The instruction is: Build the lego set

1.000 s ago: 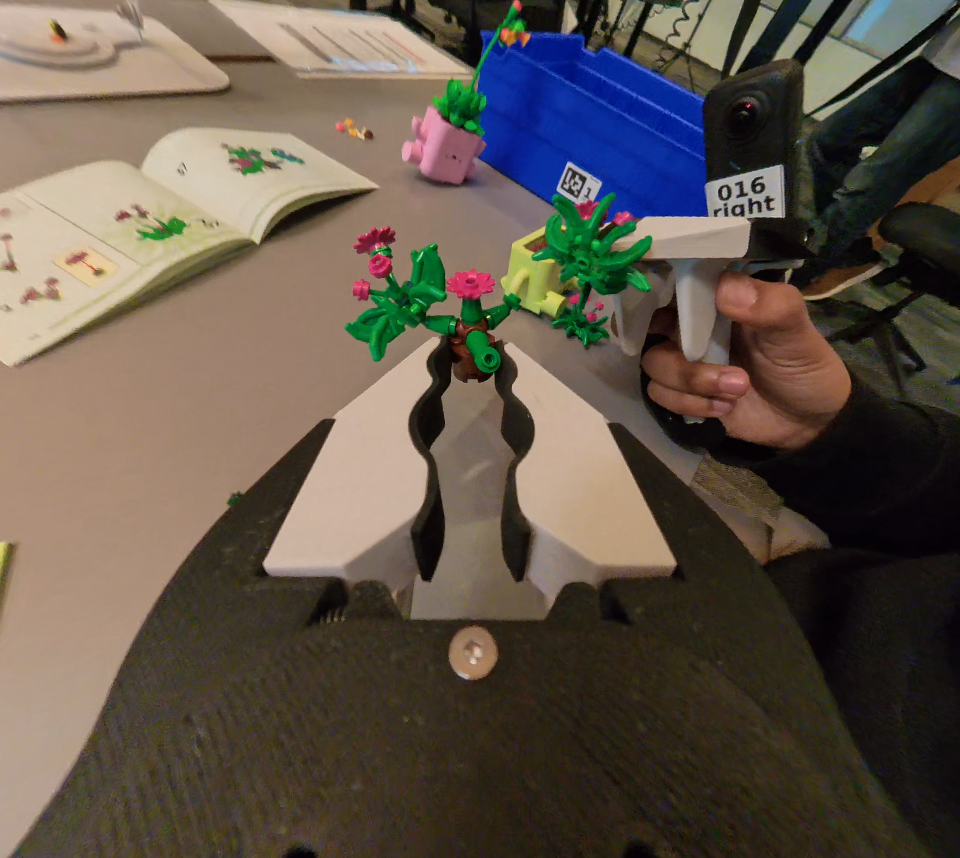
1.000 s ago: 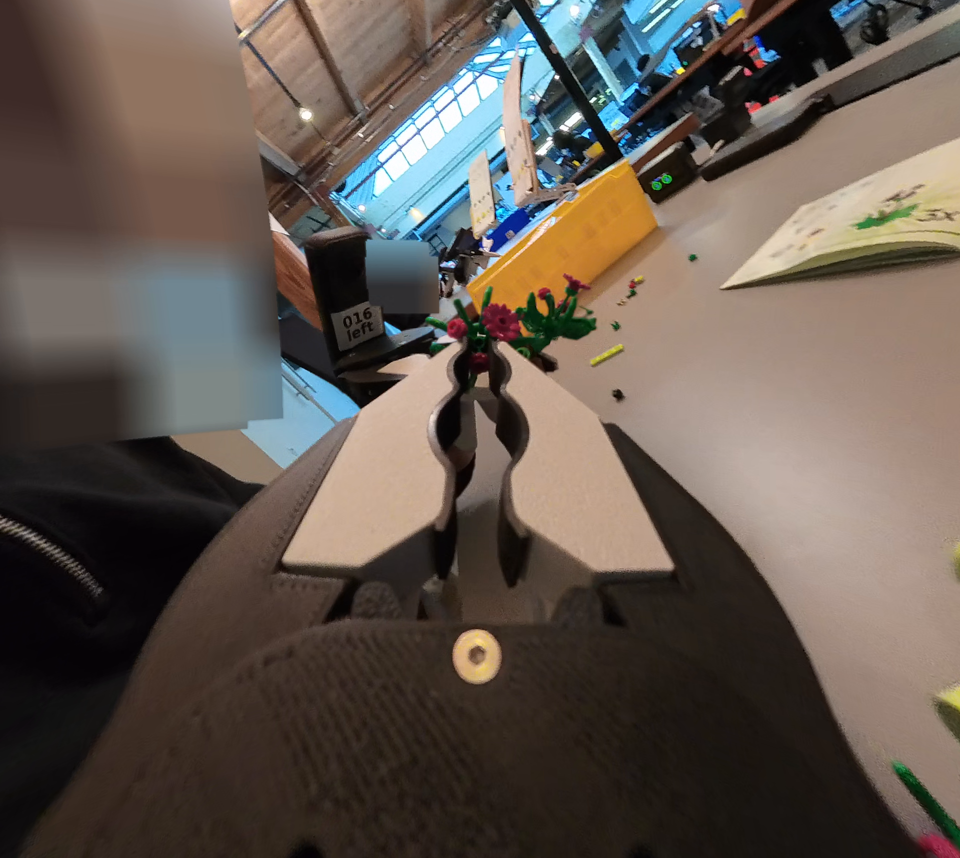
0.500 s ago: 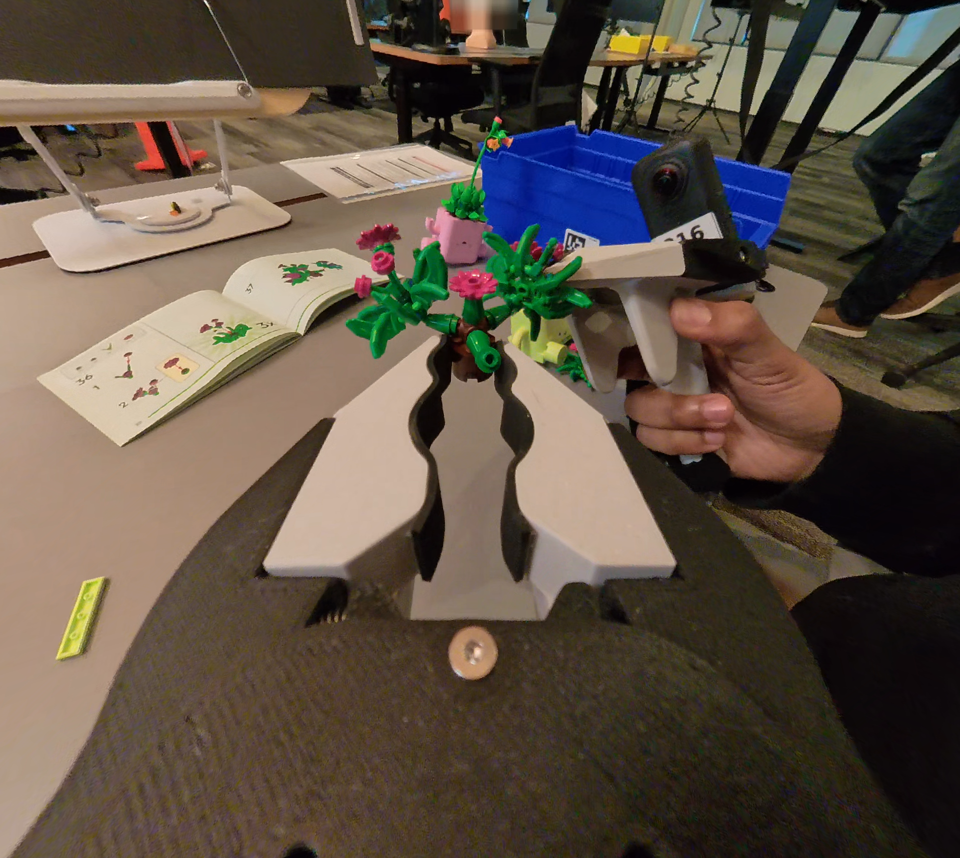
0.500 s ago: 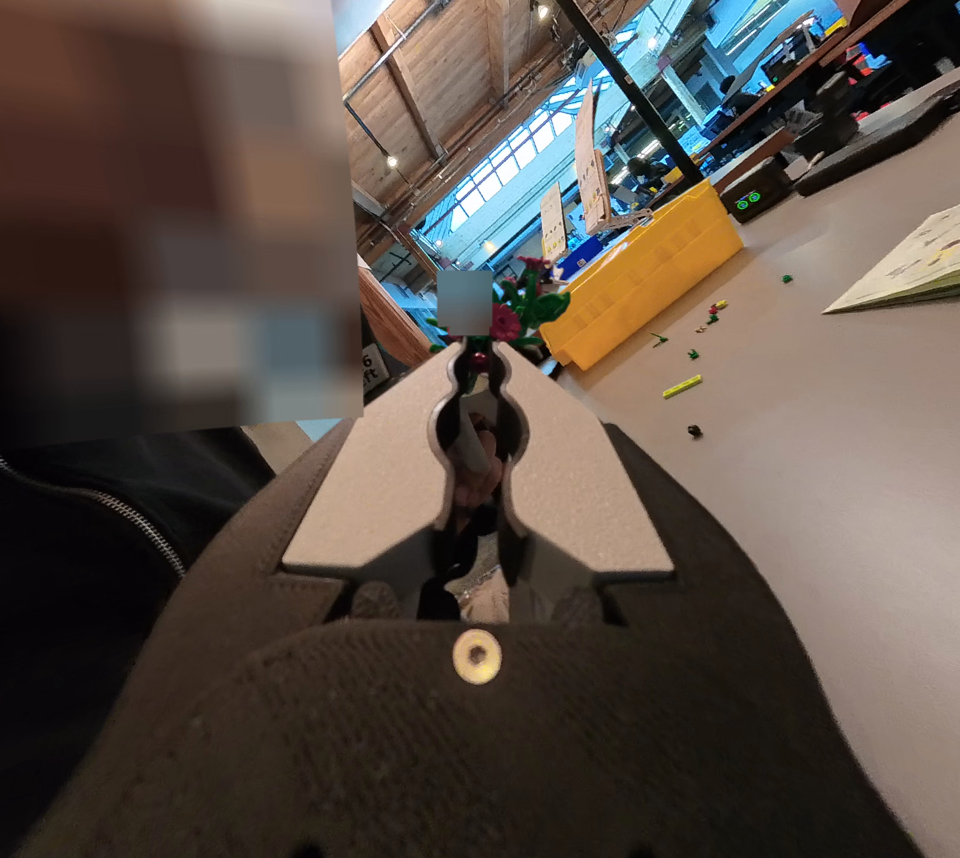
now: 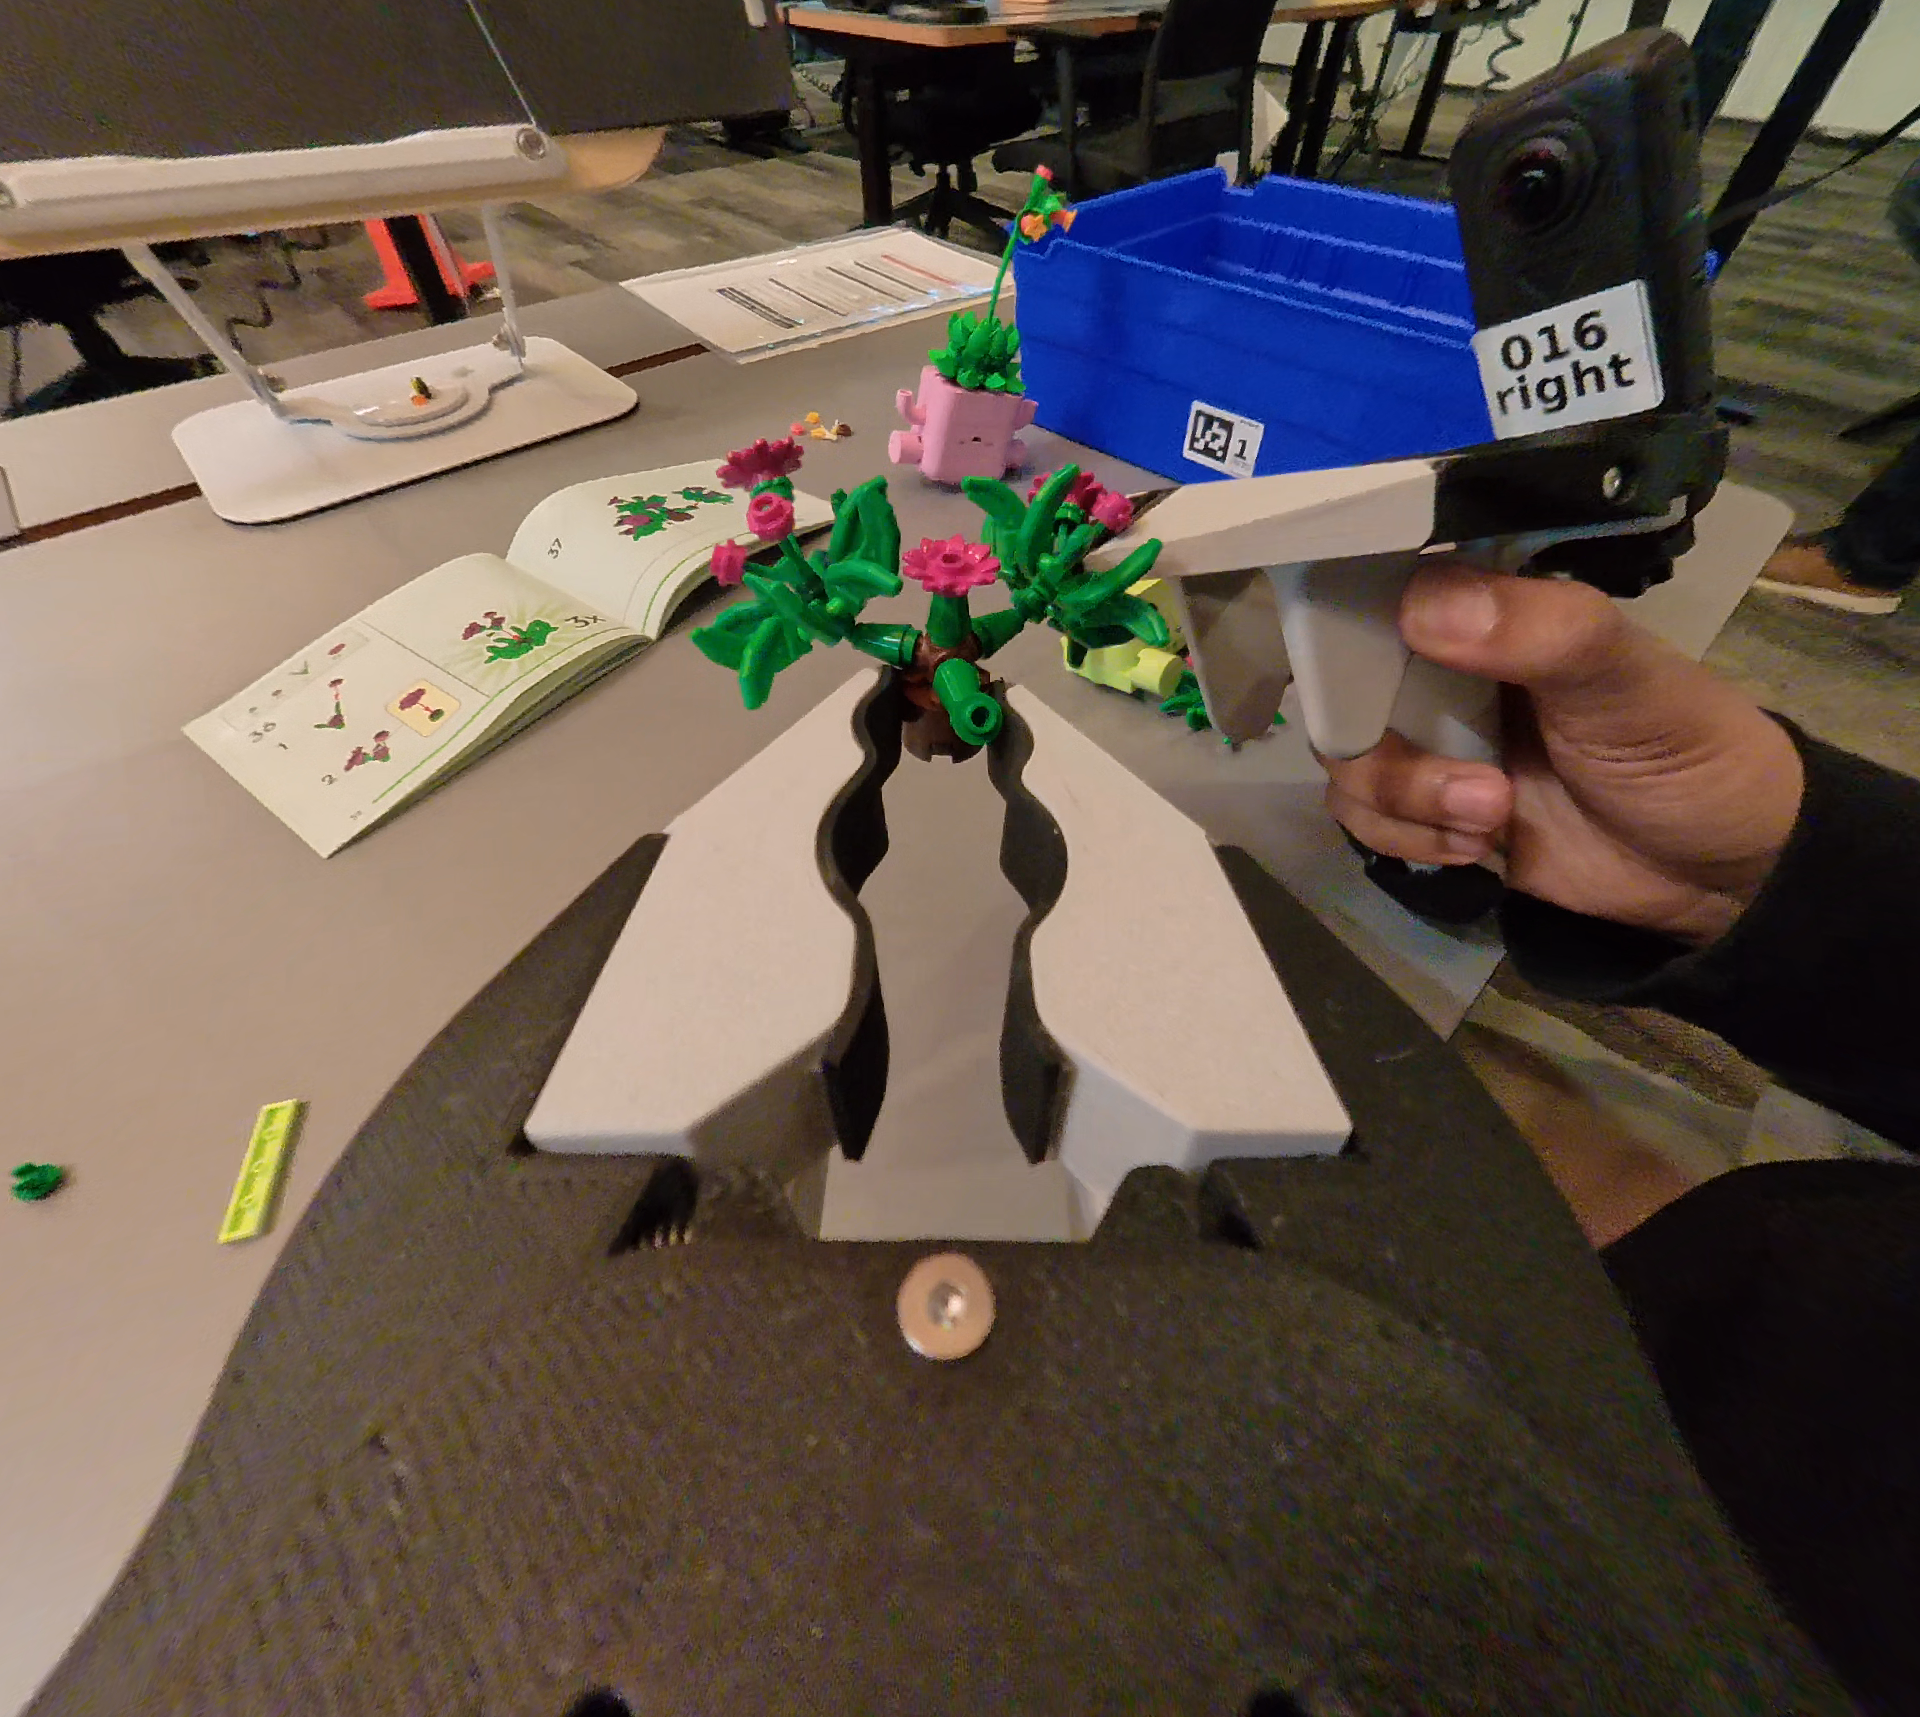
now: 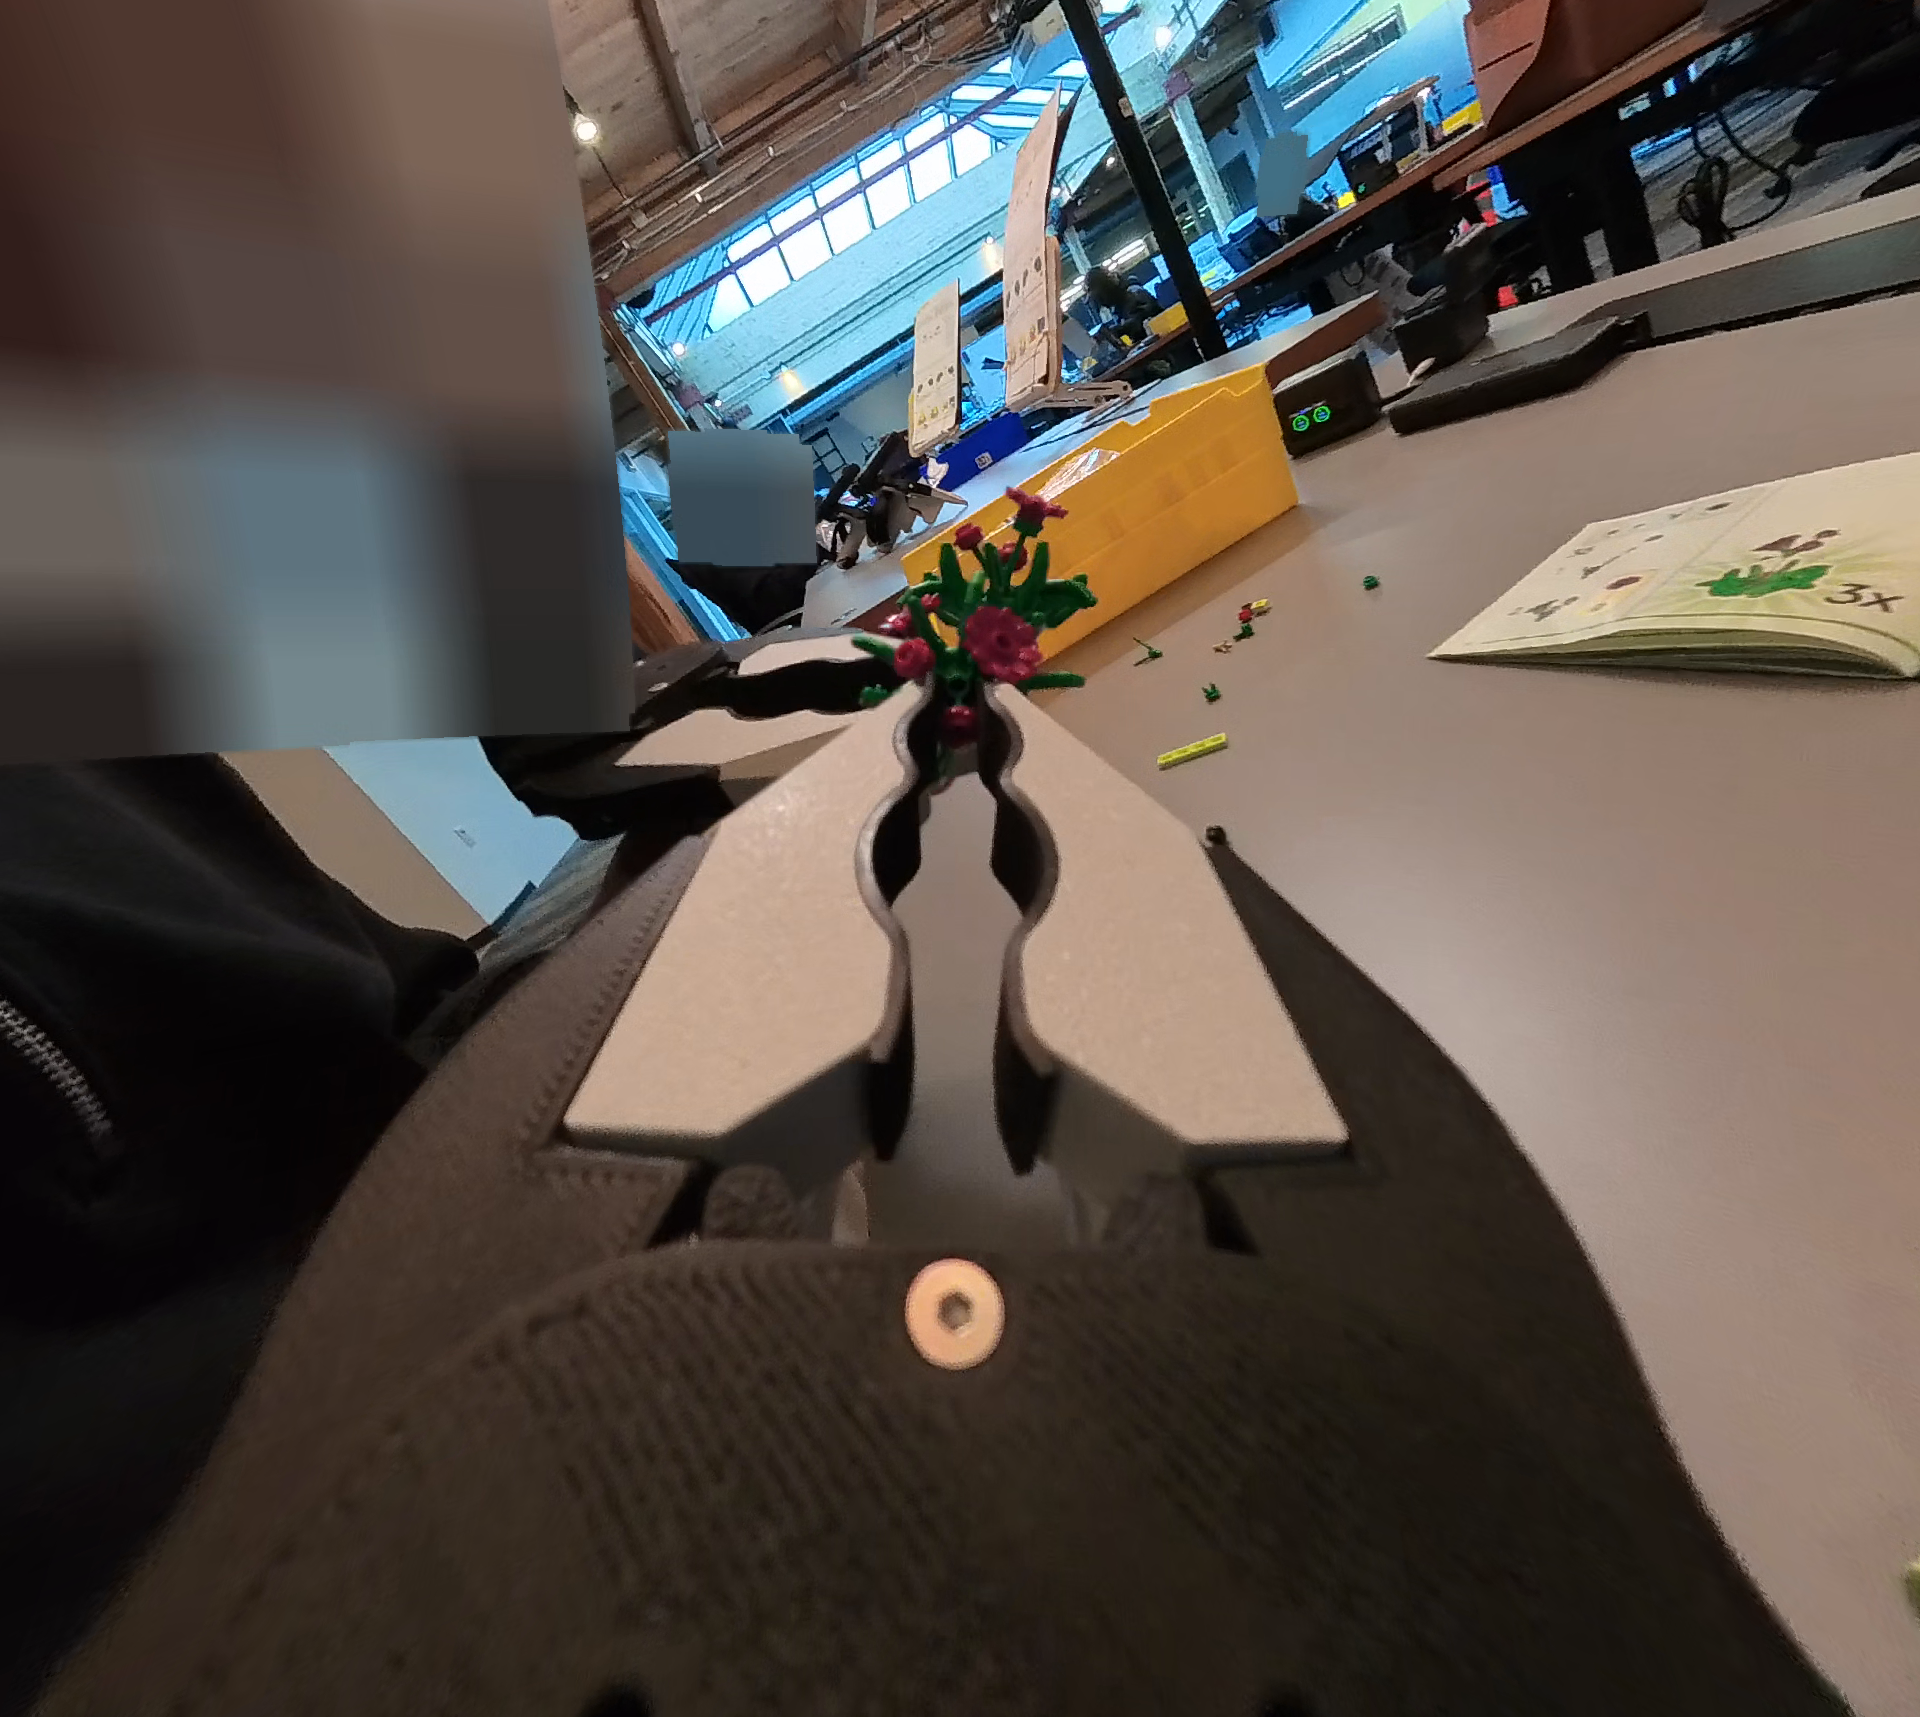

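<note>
Left wrist view: left hand-held gripper (image 5: 940, 711) pinches one flower plant (image 5: 862, 587); right hand-held gripper (image 5: 1127, 543) grips its leaf sprig (image 5: 1081, 571).

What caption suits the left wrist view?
Left hand-held gripper clamps a flower cluster while the right hand-held gripper brings another leafy sprig alongside.

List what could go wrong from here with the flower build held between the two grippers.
1. The left gripper pinches only the small brown base of the flower build; a sideways push may twist it out.
2. The right gripper presses in among the green leaves; squeezing there could pop leaves or a pink blossom off.
3. The build is held above the gray table; a dropped piece could scatter among loose bits.
</note>
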Available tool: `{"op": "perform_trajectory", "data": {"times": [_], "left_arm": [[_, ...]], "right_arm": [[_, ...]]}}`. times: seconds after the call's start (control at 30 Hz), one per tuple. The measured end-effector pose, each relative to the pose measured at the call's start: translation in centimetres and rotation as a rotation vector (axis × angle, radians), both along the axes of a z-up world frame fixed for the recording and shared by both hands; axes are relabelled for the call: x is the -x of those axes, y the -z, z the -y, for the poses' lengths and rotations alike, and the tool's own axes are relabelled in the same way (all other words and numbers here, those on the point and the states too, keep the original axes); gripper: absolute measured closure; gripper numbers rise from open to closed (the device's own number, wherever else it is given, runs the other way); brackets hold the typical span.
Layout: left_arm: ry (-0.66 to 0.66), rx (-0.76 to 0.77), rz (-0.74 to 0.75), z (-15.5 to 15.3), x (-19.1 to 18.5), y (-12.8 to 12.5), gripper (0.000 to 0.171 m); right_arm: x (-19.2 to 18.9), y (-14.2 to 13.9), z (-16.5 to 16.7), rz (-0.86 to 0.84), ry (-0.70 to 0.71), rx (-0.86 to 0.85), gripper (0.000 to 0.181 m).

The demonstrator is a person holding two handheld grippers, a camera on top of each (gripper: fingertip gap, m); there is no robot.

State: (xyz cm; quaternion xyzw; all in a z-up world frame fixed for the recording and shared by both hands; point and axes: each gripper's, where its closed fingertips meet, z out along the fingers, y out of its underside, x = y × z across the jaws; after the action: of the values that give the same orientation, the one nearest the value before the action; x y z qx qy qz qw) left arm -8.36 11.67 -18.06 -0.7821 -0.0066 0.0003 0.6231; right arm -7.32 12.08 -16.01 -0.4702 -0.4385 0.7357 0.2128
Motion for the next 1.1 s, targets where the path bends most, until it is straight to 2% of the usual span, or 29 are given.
{"op": "perform_trajectory", "data": {"times": [0.27,0.47,0.77,1.1], "left_arm": [[-0.032,0.001,-0.125,0.11,-0.31,-0.52,0.158],[-0.049,-0.001,-0.147,0.22,-0.17,-0.68,0.158],[-0.094,0.016,-0.241,0.32,0.00,-0.85,0.158],[-0.099,0.019,-0.251,0.37,-0.06,-0.89,0.158]], "right_arm": [[-0.45,-0.71,0.21,-0.076,-0.004,-0.025,0.177],[-0.40,-0.59,0.24,-0.078,-0.004,-0.041,0.177],[-0.51,-0.77,0.75,-0.114,0.048,-0.166,0.177],[-0.42,-0.76,0.48,-0.107,0.059,-0.143,0.177]]}}
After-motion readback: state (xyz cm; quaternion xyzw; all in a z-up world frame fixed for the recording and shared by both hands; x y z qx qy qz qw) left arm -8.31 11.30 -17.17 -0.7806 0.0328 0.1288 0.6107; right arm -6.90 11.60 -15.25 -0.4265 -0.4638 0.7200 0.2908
